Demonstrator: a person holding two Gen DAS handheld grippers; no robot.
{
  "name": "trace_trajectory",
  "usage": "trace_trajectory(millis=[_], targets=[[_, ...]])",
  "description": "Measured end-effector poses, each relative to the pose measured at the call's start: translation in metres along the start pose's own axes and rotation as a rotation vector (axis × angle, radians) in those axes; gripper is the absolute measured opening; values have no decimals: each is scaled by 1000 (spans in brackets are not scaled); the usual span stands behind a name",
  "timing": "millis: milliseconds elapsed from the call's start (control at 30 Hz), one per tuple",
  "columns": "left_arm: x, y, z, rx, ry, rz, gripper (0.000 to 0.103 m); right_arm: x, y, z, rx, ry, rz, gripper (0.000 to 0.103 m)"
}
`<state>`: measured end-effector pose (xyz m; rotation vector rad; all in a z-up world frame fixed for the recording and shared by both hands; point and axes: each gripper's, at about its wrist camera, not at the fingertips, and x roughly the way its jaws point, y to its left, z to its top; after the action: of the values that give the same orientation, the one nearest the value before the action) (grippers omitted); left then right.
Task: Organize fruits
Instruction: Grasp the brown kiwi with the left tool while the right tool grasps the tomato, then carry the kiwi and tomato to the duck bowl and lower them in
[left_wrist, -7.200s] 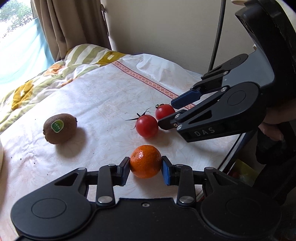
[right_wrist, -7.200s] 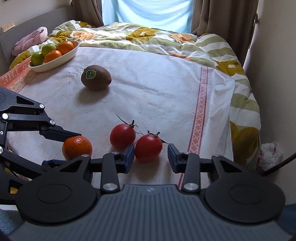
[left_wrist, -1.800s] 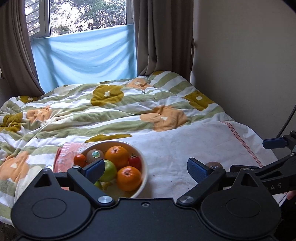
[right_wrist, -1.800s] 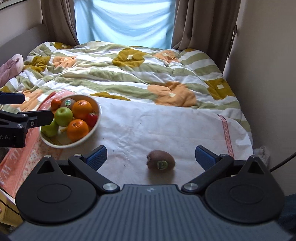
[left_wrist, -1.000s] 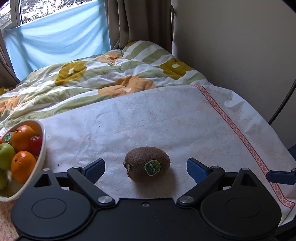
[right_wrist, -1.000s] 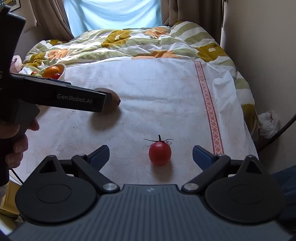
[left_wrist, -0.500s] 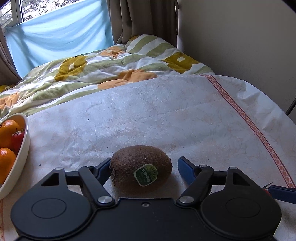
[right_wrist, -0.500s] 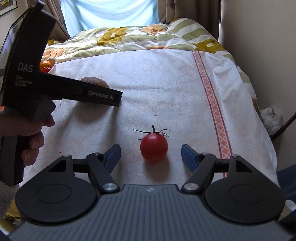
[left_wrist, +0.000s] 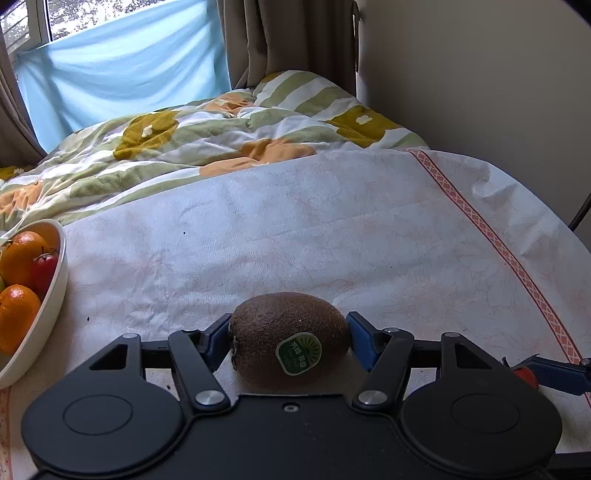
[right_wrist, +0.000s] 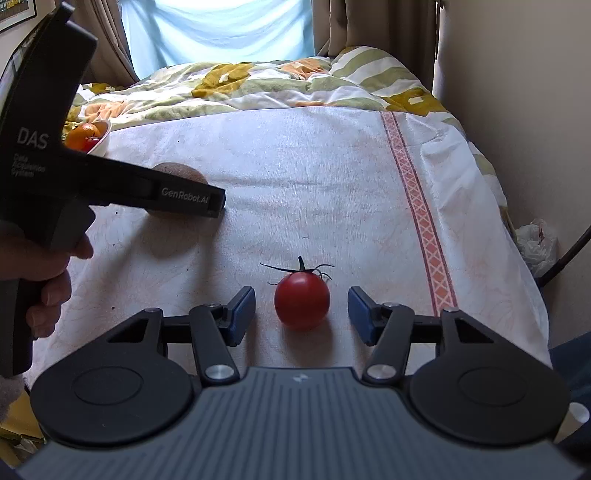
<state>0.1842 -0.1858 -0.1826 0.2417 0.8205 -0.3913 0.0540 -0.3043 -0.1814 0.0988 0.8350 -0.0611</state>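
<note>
1. Brown kiwi (left_wrist: 290, 338) lies on the bed's cloth (left_wrist: 332, 229), long axis crosswise between left tool (left_wrist: 289, 341) pads; jaws closing, touching both ends.
2. Right tool (right_wrist: 301, 312) closing, tomato (right_wrist: 301, 301) between, gaps remain.

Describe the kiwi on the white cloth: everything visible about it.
The kiwi is a brown, fuzzy oval lying on its side on the white cloth, long axis across the left wrist view. A green and white sticker faces the camera. It sits between the blue pads of the left gripper, whose jaws are closing; both pads look to be touching its ends. In the right wrist view that gripper hides most of it.
</note>
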Motion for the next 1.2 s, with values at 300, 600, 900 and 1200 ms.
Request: trace_trajectory(millis=[300,600,900,1200], targets=[[-15,3,-7,-27,7,-13,69,0,3,-1,-38,-12,-25,55],[-34,6,-11,-42,-27,10,69,-2,6,2,-39,-35,-19,46],[-69,22,-10,-68,-77,40,69,-26,22,17,-59,-81,6,46],[-110,51,-9,-118,-118,79,69,-48,55,42,-78,-118,76,46]])
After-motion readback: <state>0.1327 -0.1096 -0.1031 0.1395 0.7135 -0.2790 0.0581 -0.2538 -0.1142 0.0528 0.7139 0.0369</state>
